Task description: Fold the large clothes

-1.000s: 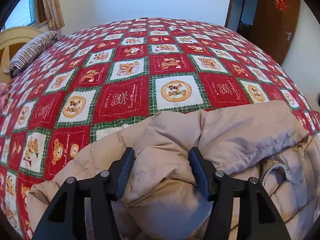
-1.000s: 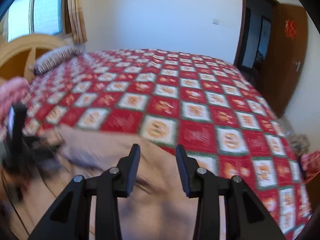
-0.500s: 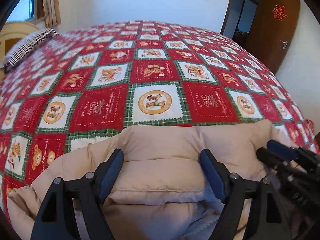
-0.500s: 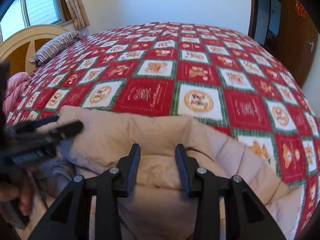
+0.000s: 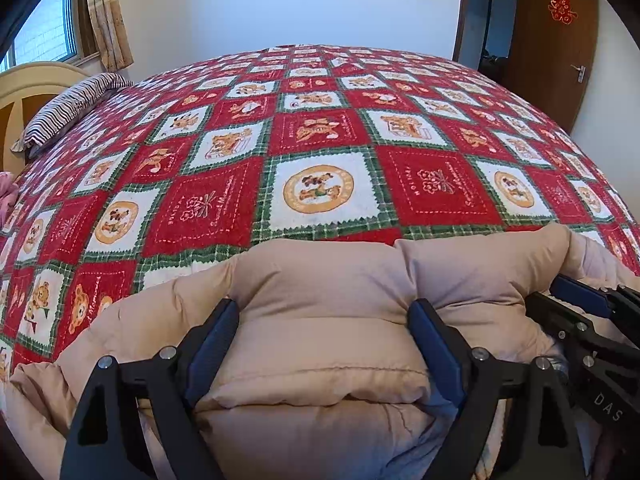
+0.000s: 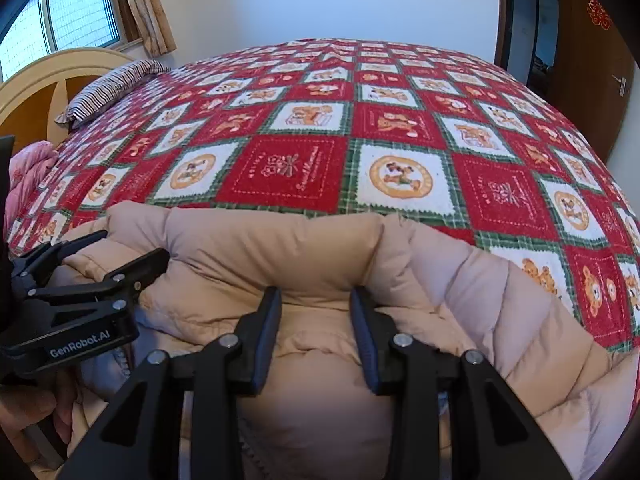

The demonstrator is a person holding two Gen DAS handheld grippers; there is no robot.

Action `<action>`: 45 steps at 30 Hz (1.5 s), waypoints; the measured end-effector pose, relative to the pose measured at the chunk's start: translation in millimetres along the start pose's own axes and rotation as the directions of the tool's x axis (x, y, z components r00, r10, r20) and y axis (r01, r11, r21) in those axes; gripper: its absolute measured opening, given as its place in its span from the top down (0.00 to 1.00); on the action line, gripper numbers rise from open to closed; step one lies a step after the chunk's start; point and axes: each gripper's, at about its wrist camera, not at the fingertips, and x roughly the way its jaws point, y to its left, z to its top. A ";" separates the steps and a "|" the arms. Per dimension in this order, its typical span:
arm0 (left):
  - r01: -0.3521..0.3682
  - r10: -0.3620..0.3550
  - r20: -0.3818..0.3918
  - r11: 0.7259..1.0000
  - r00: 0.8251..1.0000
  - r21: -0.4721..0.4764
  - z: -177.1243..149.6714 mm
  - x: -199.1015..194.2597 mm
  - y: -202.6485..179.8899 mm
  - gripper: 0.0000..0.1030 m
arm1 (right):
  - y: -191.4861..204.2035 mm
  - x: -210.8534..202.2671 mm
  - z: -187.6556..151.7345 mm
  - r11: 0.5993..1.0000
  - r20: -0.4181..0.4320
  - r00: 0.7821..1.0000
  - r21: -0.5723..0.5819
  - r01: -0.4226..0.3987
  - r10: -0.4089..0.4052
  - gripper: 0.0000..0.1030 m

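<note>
Jacket point(image 5: 328, 308), beige and puffy, lies on the red patchwork bedspread point(image 5: 320, 152), the left gripper point(image 5: 324, 320) just spread wide astride a fold, the right gripper point(image 6: 316, 312) half-closed, pinching another fold

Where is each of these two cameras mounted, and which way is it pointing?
Left wrist view: sits on the left gripper, looking down along its wide-open fingers at the puffy beige quilted jacket; the right gripper shows at the right edge.
Right wrist view: sits on the right gripper, facing the same jacket; the left gripper and a hand show at left.
Both share the red, white and green bear-patterned bedspread, striped pillow and brown wooden door.
</note>
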 end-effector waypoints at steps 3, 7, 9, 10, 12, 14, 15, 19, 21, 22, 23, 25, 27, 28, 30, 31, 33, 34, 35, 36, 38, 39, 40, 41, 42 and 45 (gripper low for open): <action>-0.027 0.027 -0.005 1.000 1.000 0.014 -0.1 3.0 -4.1 0.14 | 3.3 2.3 -0.5 1.000 -0.005 1.000 -0.017 0.020 -0.020 0.62; -0.027 0.027 -0.011 1.000 1.000 0.010 -0.9 4.8 -4.0 0.13 | 2.8 4.3 -1.2 1.000 -0.021 1.000 -0.022 0.016 -0.017 0.62; -0.027 0.027 -0.014 1.000 1.000 0.008 -1.4 5.4 -3.3 0.13 | 2.9 4.9 -1.3 1.000 -0.021 1.000 -0.022 0.016 -0.017 0.62; -0.028 0.028 -0.015 1.000 0.999 0.009 -1.4 5.8 -3.8 0.12 | 3.1 5.1 -1.4 1.000 -0.022 1.000 -0.021 0.016 -0.016 0.62; -0.028 0.028 -0.021 1.000 0.999 0.008 -0.3 7.6 -4.0 0.12 | 3.8 5.6 -1.2 1.000 -0.025 1.000 -0.023 0.019 -0.019 0.62; -0.026 0.026 -0.024 1.000 0.999 0.004 0.0 8.6 -3.4 0.11 | 5.2 6.5 -1.5 0.999 -0.028 0.999 -0.028 0.024 -0.025 0.62; -0.032 0.032 -0.025 0.999 0.999 0.008 0.2 9.2 -4.3 0.11 | 5.7 7.0 -1.4 0.999 -0.029 0.999 -0.030 0.027 -0.027 0.62; -0.044 0.044 -0.027 0.999 0.999 0.018 0.3 10.5 -9.3 0.10 | 6.1 8.6 -1.2 0.999 -0.034 0.999 -0.035 0.030 -0.032 0.62; -0.045 0.046 -0.027 0.999 0.999 0.020 0.6 10.8 -7.5 0.10 | 7.0 9.0 -1.2 0.999 -0.036 0.999 -0.040 0.036 -0.037 0.62; -0.046 0.046 -0.028 0.999 0.999 0.020 0.6 11.4 -7.0 0.10 | 6.9 9.2 -0.8 0.999 -0.036 0.999 -0.041 0.037 -0.038 0.62; -0.046 0.047 -0.028 0.999 0.999 0.019 0.7 11.7 -6.8 0.10 | 7.0 9.3 -0.9 0.998 -0.036 0.999 -0.041 0.037 -0.039 0.62; -0.048 0.049 -0.028 0.999 0.998 0.021 0.8 12.2 -7.2 0.09 | 6.9 9.3 -0.8 0.999 -0.036 0.999 -0.040 0.036 -0.037 0.62; -0.057 0.058 -0.029 0.998 0.998 0.027 1.3 12.9 -8.7 0.09 | 7.5 9.5 -0.6 0.999 -0.037 0.999 -0.038 0.035 -0.036 0.62; -0.058 0.059 -0.030 0.998 0.998 0.028 1.1 12.6 -8.7 0.09 | 7.9 9.6 -0.4 0.999 -0.038 0.999 -0.040 0.037 -0.038 0.62; -0.066 0.067 -0.037 0.997 0.997 0.028 2.5 12.8 -8.7 0.07 | 9.4 10.6 0.3 0.998 -0.042 0.998 -0.048 0.046 -0.048 0.62; -0.070 0.071 -0.042 0.997 0.997 0.029 3.5 13.0 -8.7 0.06 | 11.1 11.0 0.7 0.997 -0.045 0.997 -0.056 0.056 -0.058 0.62; -0.079 0.080 -0.077 0.997 0.994 0.020 9.9 12.7 -8.3 0.05 | 15.9 12.0 1.4 0.993 -0.048 0.995 -0.084 0.084 -0.088 0.62; -0.080 0.084 -0.109 0.996 0.991 0.034 15.4 9.8 -9.7 0.05 | 17.5 12.3 2.6 0.991 -0.058 0.994 -0.102 0.089 -0.095 0.62; -0.067 0.072 -0.119 0.997 0.990 0.041 18.8 3.9 -9.8 0.05 | 18.0 11.1 4.6 0.989 -0.062 0.993 -0.117 0.094 -0.102 0.62; -0.041 0.044 -0.103 0.999 0.994 0.032 22.5 -8.1 -7.2 0.05 | 18.7 6.6 7.2 0.985 -0.068 0.992 -0.140 0.100 -0.110 0.59; -0.014 0.014 -0.013 1.000 1.000 0.007 26.5 -45.2 4.0 0.05 | 18.1 -10.4 9.2 0.977 -0.059 0.990 -0.177 0.116 -0.128 0.41; -0.011 0.010 0.018 1.000 1.000 0.008 24.1 -65.3 10.2 0.05 | 15.0 -27.7 8.6 0.976 -0.018 0.991 -0.177 0.129 -0.134 0.29; 0.000 -0.001 0.035 1.000 0.999 0.018 18.2 -82.1 15.1 0.05 | 11.3 -43.6 5.8 0.974 0.024 0.990 -0.176 0.140 -0.138 0.25; -0.006 0.005 0.048 0.999 0.999 0.033 10.7 -94.9 18.1 0.05 | 6.8 -58.9 1.8 0.975 0.049 0.990 -0.175 0.140 -0.133 0.25; -0.028 0.025 0.063 0.998 0.998 0.054 -1.4 -110.4 22.1 0.05 | 0.3 -74.4 -5.0 0.978 0.052 0.992 -0.171 0.123 -0.115 0.25; -0.043 0.035 0.086 0.996 0.996 0.084 -45.3 -149.4 36.4 0.05 | -20.2 -107.2 -34.7 0.989 0.021 0.997 -0.126 0.078 -0.076 0.25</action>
